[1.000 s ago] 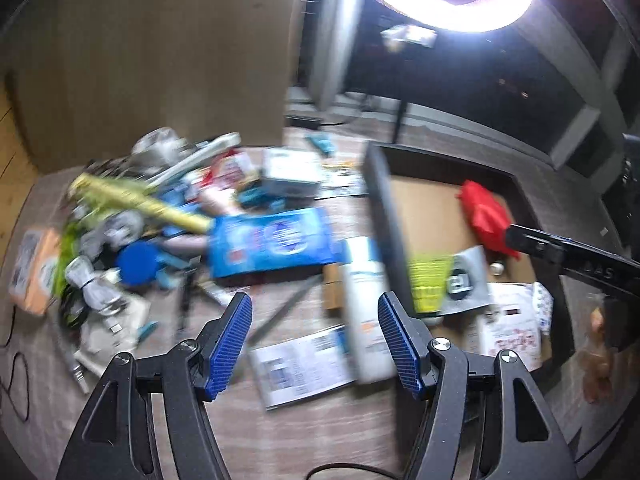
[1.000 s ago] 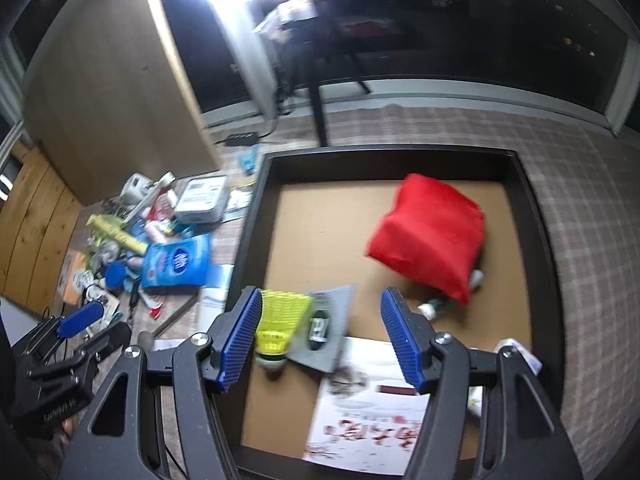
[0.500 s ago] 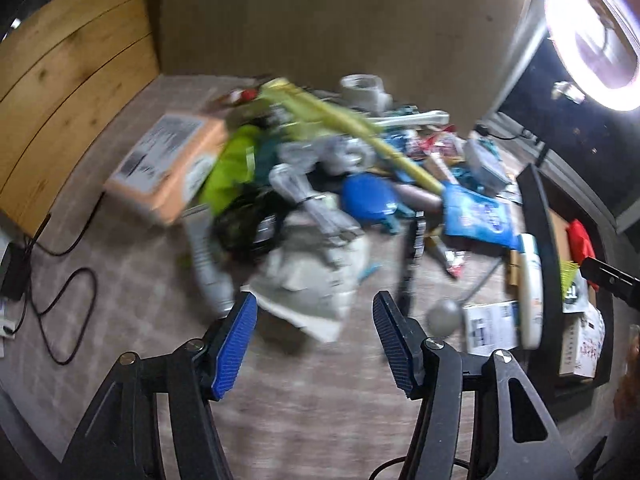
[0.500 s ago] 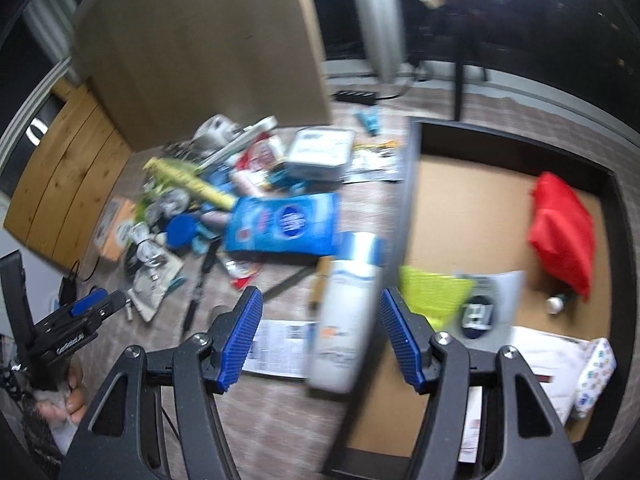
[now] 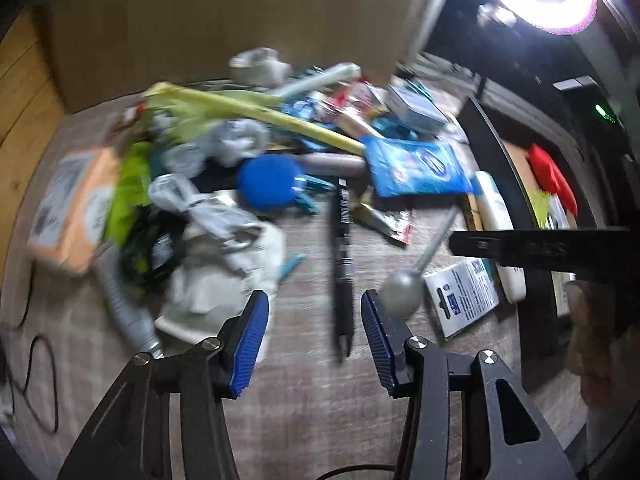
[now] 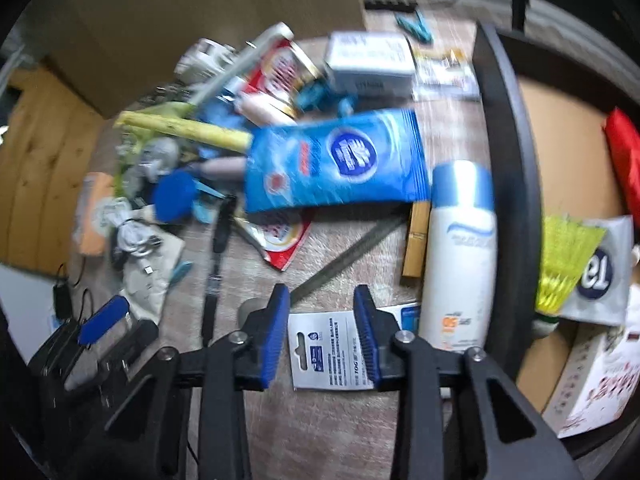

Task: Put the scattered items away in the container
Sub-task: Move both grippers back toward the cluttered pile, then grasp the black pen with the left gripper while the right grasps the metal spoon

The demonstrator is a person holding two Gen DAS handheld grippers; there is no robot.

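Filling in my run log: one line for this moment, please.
left gripper: closing over black pen, no contact | right gripper: closing over white card | container: partly filled

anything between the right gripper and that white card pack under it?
Nothing visible. The right gripper, jaws closing, frames the white-and-blue carded pack, flat on the tablecloth. The white bottle with a blue cap lies beside it, next to the black tray's wall.

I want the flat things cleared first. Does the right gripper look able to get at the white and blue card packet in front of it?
Probably yes. The right gripper hangs over the card packet, jaws closing, nothing lying on it. The white bottle lies close beside it, and a packet flat on the table may be hard to pinch.
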